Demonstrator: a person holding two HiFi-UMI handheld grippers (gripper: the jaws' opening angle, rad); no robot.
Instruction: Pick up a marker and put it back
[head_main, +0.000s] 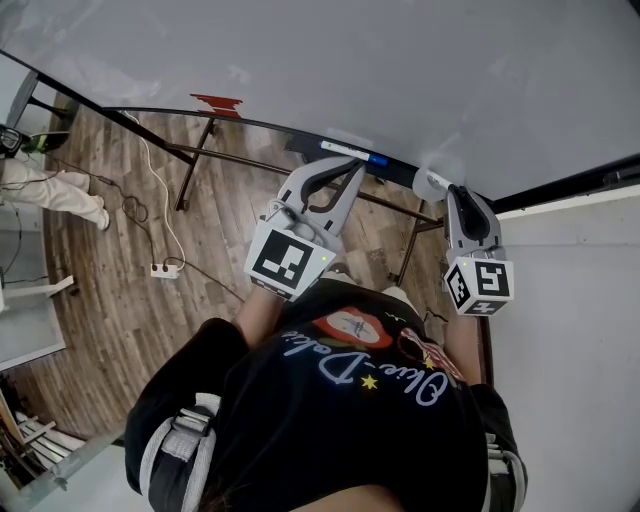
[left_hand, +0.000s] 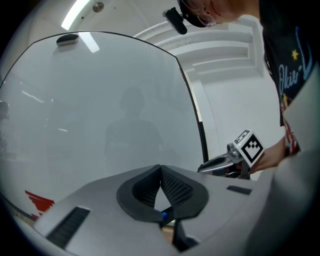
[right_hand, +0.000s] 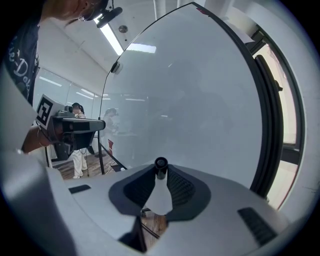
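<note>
Against the glossy white whiteboard (head_main: 400, 70), our right gripper (right_hand: 160, 171) is clenched on a dark-capped cylindrical marker (right_hand: 160, 164). We see the marker near end-on, its long axis toward the board. The black ledge (head_main: 270, 128) under the board lies just below it. Our left gripper (left_hand: 160, 169) is clenched empty beside a white blue-capped marker (head_main: 350, 152).

The whiteboard (head_main: 300, 70) bars the way ahead; the floor (head_main: 110, 250) lies open leftward.
</note>
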